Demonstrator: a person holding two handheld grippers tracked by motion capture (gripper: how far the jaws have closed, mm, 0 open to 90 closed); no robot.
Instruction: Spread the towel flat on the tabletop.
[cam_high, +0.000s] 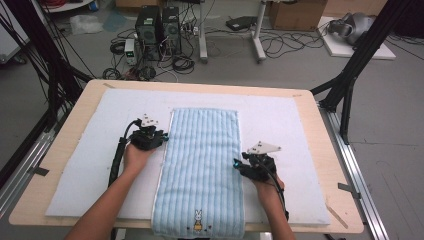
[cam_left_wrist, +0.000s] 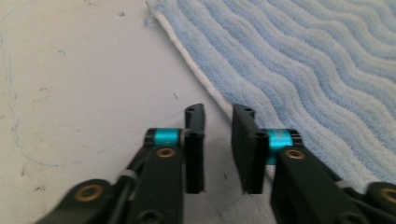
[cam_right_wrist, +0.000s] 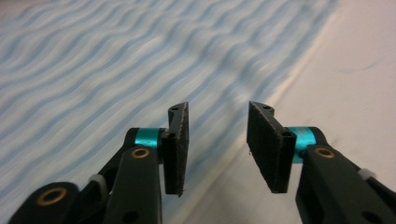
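A long, ribbed light-blue towel (cam_high: 201, 170) lies flat on the white padded surface (cam_high: 95, 165) between the two tongs, its white-piped edges just beside each. Both the left tongs (cam_left_wrist: 218, 135) and right tongs (cam_right_wrist: 218, 140) stand apart with nothing gripped. The high view shows a small rabbit (cam_high: 198, 220) stitched at the towel's near end.

Towel (cam_high: 202, 160) — pale blue, wavy-striped

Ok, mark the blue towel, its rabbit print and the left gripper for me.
blue towel (cam_high: 202, 150), high view, middle of its striped face.
rabbit print (cam_high: 198, 220), high view, the rabbit's body near the towel's near hem.
left gripper (cam_left_wrist: 217, 149), left gripper view, the gap between its jaw tips, over the towel's white edge.
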